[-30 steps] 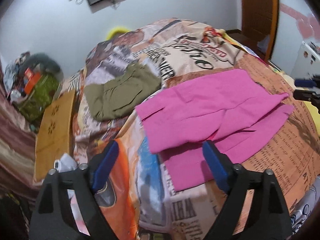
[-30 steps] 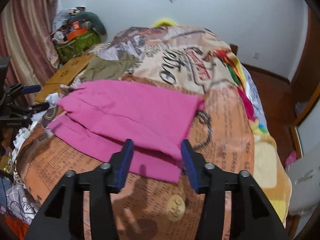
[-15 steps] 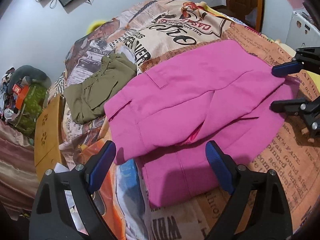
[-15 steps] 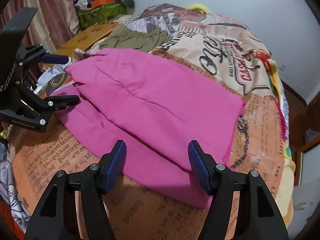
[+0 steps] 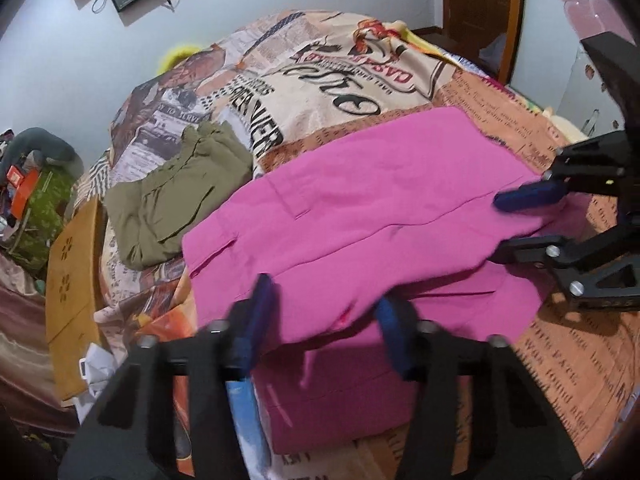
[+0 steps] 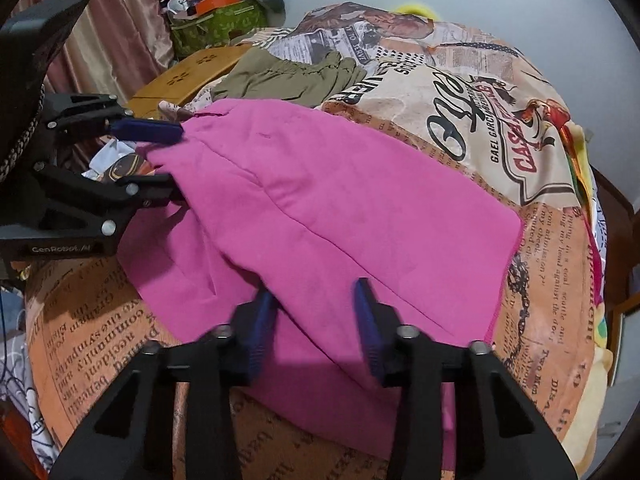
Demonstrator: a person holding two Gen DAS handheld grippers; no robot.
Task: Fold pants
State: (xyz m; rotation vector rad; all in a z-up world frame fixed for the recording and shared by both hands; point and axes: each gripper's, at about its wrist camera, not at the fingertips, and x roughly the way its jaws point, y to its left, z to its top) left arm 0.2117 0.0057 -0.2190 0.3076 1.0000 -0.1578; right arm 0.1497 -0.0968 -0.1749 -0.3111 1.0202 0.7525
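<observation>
Pink pants (image 5: 360, 216) lie folded lengthwise on the printed bedspread, upper layer offset over the lower; they also show in the right wrist view (image 6: 320, 208). My left gripper (image 5: 324, 320) is open, its blue fingers straddling the near edge of the upper layer at the waist end. My right gripper (image 6: 316, 320) is open, its fingers astride the upper layer's edge near the leg end. Each gripper shows in the other's view: the right one (image 5: 508, 224) and the left one (image 6: 168, 160), jaws apart around the pink fabric.
Folded olive-green pants (image 5: 176, 196) lie on the bed beyond the pink ones. A wooden box (image 5: 72, 272) stands beside the bed, with a green bag (image 6: 216, 28) of clutter behind it. The bedspread (image 6: 480, 92) slopes down at its edges. A door (image 5: 480, 12) is at the back.
Both grippers have moved forward and down onto the pink pants, narrowed their jaws, and now straddle the upper layer's edge at opposite ends. The upper layer has shifted and rumpled slightly.
</observation>
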